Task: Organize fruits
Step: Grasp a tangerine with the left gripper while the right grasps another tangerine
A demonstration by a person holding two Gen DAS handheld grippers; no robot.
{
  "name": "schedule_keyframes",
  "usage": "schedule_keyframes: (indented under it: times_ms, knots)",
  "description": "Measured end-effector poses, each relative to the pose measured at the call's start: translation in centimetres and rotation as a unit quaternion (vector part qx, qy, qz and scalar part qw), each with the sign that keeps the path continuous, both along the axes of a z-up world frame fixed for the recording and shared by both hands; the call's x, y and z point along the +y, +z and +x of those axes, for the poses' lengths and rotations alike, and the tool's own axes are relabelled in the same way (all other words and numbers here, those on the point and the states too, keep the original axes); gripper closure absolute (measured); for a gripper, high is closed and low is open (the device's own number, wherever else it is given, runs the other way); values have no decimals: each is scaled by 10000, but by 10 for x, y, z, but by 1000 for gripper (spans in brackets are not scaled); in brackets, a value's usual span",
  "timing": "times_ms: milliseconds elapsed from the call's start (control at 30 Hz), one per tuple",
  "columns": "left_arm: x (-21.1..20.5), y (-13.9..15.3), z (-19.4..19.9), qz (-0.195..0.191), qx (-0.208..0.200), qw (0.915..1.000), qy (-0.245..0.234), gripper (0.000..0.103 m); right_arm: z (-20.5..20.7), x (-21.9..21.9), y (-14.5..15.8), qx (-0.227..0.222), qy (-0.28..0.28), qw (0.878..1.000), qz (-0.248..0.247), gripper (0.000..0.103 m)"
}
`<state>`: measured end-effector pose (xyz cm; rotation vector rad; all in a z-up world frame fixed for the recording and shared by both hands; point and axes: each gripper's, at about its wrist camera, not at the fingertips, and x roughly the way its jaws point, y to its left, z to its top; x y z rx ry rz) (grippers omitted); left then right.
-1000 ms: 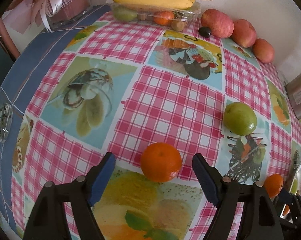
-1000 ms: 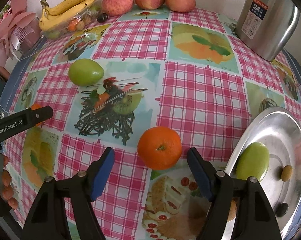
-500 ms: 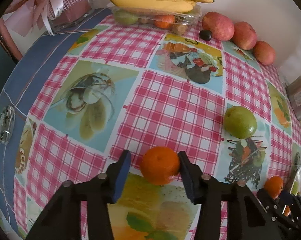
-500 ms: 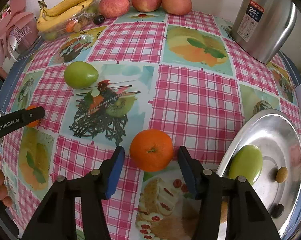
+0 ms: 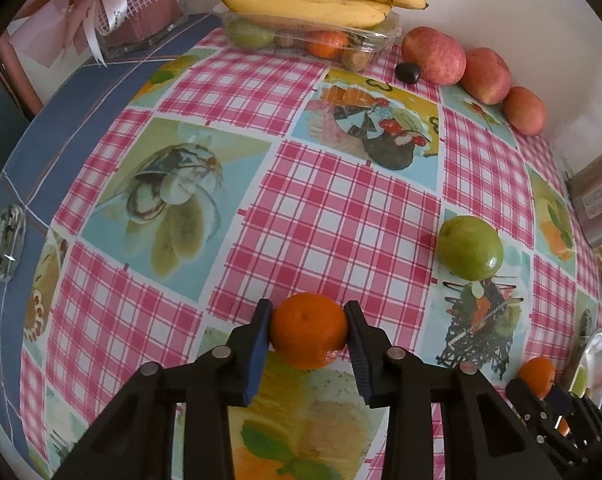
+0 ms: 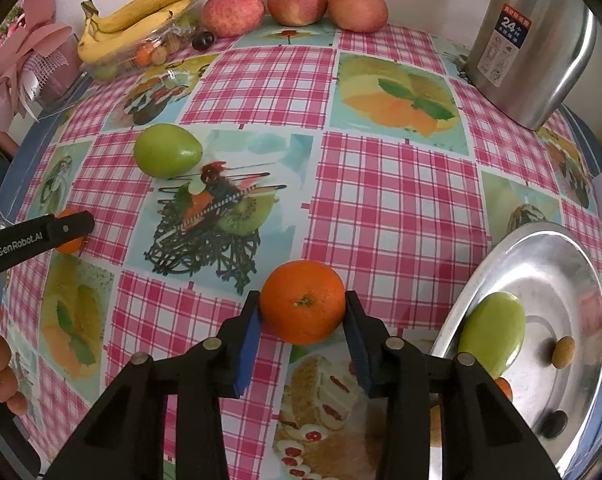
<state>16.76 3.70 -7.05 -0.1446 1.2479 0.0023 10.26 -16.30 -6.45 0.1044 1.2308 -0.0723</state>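
Claws each pinch fruit: left claw (image 5: 308,330) one orange (image 5: 309,331), right claw (image 6: 302,312) another orange (image 6: 302,301).

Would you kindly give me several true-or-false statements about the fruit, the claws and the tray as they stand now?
1. The left claw grips a round orange mandarin. True.
2. The right claw is wide open. False: it pinches another orange mandarin.
3. The round steel tray holds a green fruit. True.
4. Yellow bananas lie in the tray. False: they rest on a clear plastic box.
5. Three red apples line the wall. True.
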Motion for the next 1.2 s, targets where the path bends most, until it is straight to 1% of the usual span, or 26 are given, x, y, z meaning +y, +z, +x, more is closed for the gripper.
schedule_keyframes:
  times_ms: [200,300,400,700,833,933,1133,1200]
  knots:
    - [-3,2,2,41,24,10000,19,64,-1,0,1,-27,25,9999,110,62]
    - [-6,7,4,40,-45,10000,-11,65,-1,-2,6,-79,-6,9998,167,62]
    - [-9,18,3,29,-167,9998,-45,65,-3,-5,13,-164,-35,9996,227,62]
    - [-17,56,-4,-328,-538,9979,-137,65,-9,-15,39,-449,-130,9985,294,62]
    - [-25,69,-8,-334,-657,9970,-237,65,-15,-23,51,-565,-185,9979,269,62]
    - [-33,78,-13,-263,-762,9962,-335,65,-18,-28,58,-627,-246,9975,233,62]
    - [-52,92,-20,-473,-861,9935,-578,65,-25,-46,69,-725,-458,9961,202,62]
    - [-60,95,-22,-462,-896,9927,-663,65,-28,-54,72,-750,-550,9955,195,62]
